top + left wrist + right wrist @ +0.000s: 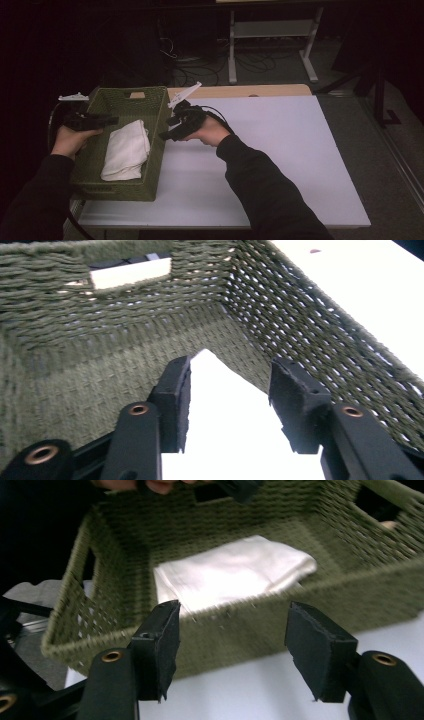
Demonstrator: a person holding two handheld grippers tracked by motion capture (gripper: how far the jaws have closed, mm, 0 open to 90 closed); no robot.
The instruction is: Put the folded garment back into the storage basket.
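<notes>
A folded white cloth (126, 150) is lying flat inside the green woven basket (159, 150) at the table's left end. The left gripper (229, 402) is hovering just over it in the left gripper view, jaws spread apart and pinching nothing. The right gripper (232, 647) is sitting just outside the basket's wall, jaws likewise spread with nothing between them. The right gripper view is showing the cloth's soft creases and the basket's handle cut-outs; the high view is showing the white tabletop (280, 150) and both dark sleeves.
</notes>
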